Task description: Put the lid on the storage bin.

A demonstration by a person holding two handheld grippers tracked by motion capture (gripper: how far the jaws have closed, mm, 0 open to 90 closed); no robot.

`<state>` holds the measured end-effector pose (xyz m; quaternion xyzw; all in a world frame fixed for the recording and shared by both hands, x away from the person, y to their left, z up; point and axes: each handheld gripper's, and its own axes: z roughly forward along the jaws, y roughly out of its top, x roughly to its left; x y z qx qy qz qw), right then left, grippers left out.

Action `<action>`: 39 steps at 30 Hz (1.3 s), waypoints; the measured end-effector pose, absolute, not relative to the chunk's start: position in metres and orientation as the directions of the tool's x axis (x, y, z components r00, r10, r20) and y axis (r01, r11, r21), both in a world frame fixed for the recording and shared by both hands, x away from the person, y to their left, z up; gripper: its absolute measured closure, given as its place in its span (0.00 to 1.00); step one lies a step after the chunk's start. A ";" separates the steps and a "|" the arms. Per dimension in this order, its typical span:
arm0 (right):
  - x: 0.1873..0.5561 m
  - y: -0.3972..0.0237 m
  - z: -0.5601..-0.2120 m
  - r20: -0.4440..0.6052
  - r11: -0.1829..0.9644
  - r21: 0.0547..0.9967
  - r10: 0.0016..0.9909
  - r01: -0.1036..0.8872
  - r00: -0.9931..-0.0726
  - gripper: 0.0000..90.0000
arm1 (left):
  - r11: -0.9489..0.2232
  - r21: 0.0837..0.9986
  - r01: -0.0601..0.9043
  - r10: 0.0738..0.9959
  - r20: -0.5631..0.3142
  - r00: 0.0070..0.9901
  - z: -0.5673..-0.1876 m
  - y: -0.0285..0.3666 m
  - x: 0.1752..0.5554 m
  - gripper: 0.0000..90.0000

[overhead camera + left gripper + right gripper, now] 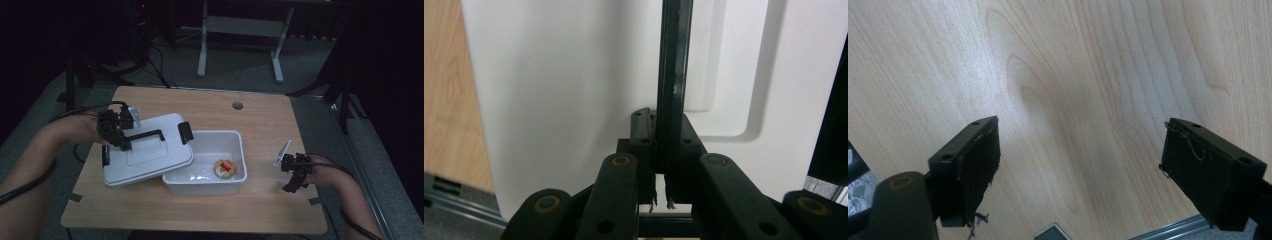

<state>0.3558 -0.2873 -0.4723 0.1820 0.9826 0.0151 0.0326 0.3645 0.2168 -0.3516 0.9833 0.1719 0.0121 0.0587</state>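
**Lid held by its handle, L side; R gripper idle over bare table**

L gripper (121,141): jaws clenched on the black handle (146,135) of the white lid (150,155). In the left gripper view the handle bar (672,75) runs straight up from between the two pads, pinched tight, w/ the lid's white top (559,90) spread behind and to both sides of the jaws. Lid is tilted in the high view: its R edge rests on the L rim of the white bin (235,150), its L part sits nearer the table (260,115). A black latch (185,132) shows on the lid's far edge, beyond the jaws.

Bin stands just R of the L jaws, open-topped. Inside, near its R wall, lies a small round item w/ red-yellow label (224,168); type can't be told.

R gripper (295,180): jaws released, spread wide, nothing between them. Right gripper view shows only wood grain (1073,100) in the gap between the pads. Well apart from the bin, to its R. R hand (325,175) holds it low over the table; contact w/ the surface can't be told
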 end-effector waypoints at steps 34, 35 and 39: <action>0.350 -0.290 -0.474 -0.071 0.942 0.020 0.336 0.335 -0.939 0.17 | -0.982 0.144 0.120 0.116 -0.034 0.993 -0.357 0.080 0.388 0.93; 0.350 -0.290 -0.474 -0.071 0.942 0.020 0.335 0.334 -0.940 0.17 | -0.983 0.141 0.116 0.113 -0.034 0.993 -0.357 0.078 0.389 0.93; 0.350 -0.290 -0.474 -0.070 0.943 0.018 0.334 0.333 -0.940 0.17 | -0.985 0.133 0.107 0.103 -0.033 0.994 -0.361 0.071 0.389 0.93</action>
